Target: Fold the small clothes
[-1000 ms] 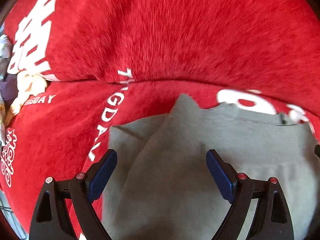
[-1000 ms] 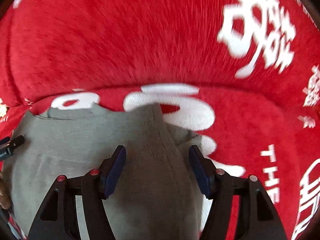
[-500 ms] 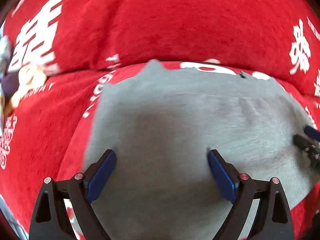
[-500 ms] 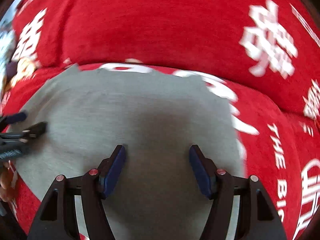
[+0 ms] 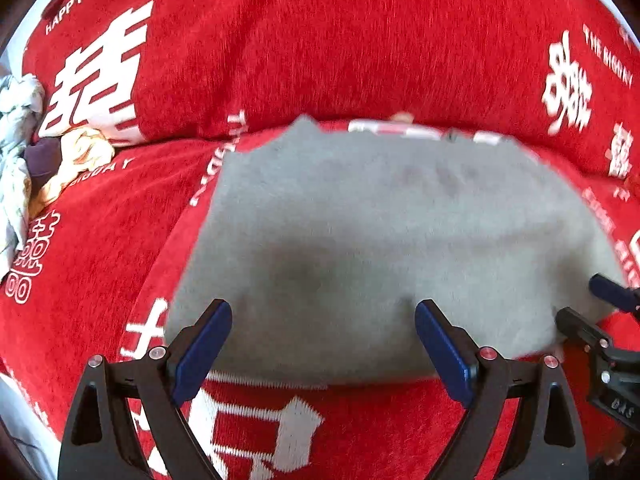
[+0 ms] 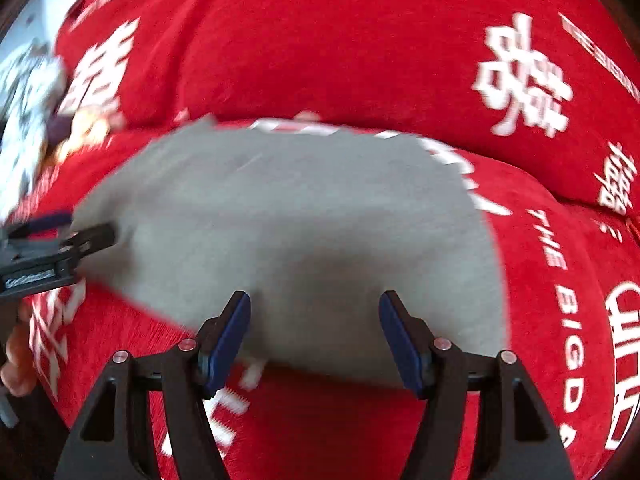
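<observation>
A grey garment [image 5: 380, 220] lies spread flat on the red sofa seat [image 5: 100, 260], its far edge at the foot of the backrest. My left gripper [image 5: 322, 312] hovers over the garment's near edge, open, with nothing pinched between its blue pads. The right gripper [image 5: 604, 312] shows at the right edge of that view, beside the garment's near right corner. In the right wrist view the grey garment [image 6: 280, 208] fills the middle. My right gripper [image 6: 315, 304] stands open above its near edge. The left gripper [image 6: 60, 240] sits at the garment's left edge there.
A loose pile of other clothes [image 5: 24, 152] lies at the far left of the seat, blurred in the right wrist view as the clothes pile [image 6: 28, 92]. The red backrest [image 5: 320, 40] with white characters rises behind. A hand [image 6: 16, 356] holds the left gripper.
Both grippers have drawn back from the garment's middle to its near edge. A second ago a folded ridge lay between the jaws; now the garment lies flat. The jaws stayed open.
</observation>
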`<state>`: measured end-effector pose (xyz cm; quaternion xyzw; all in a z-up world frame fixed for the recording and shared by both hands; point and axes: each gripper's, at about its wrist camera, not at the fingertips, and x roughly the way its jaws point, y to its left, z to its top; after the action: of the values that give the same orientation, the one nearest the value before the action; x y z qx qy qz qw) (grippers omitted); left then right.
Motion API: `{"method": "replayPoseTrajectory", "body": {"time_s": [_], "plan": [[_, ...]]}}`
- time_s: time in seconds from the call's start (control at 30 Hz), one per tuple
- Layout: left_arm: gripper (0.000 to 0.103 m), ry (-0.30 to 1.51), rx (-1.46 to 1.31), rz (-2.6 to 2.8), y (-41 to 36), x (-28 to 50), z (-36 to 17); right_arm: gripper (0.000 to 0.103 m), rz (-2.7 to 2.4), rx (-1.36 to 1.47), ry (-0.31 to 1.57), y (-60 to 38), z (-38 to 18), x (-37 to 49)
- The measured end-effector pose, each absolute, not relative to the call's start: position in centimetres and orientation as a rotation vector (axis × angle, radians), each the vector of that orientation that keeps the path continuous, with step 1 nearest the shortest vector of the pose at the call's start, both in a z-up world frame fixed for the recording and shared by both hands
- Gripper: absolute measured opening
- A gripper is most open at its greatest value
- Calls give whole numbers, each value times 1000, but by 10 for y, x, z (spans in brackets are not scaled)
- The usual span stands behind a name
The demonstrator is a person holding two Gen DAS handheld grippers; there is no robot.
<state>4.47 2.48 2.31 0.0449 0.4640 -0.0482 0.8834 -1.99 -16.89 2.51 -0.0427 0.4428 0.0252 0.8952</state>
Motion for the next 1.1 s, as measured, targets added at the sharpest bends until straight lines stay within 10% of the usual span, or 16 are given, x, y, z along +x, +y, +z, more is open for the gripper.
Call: {"method": "replayPoseTrajectory", "body": {"time_s": [0.43,0.8,0.87,0.93,1.1], "plan": [[96,1036,-414,-93,154,25,3,74,-15,102,876,-246,41,-67],[103,975,-433,-319,115,80,2,74,74,60,903,-205,48,-56],[89,935,-488,-348,121,77,2,74,84,58,916,-202,53,-47],[38,934,-535,-371,128,76,-4,74,101,55,932,-196,59,-31],[25,929,-613,-328,139,77,-8,76,206,95,979,-162,80,42]]}}
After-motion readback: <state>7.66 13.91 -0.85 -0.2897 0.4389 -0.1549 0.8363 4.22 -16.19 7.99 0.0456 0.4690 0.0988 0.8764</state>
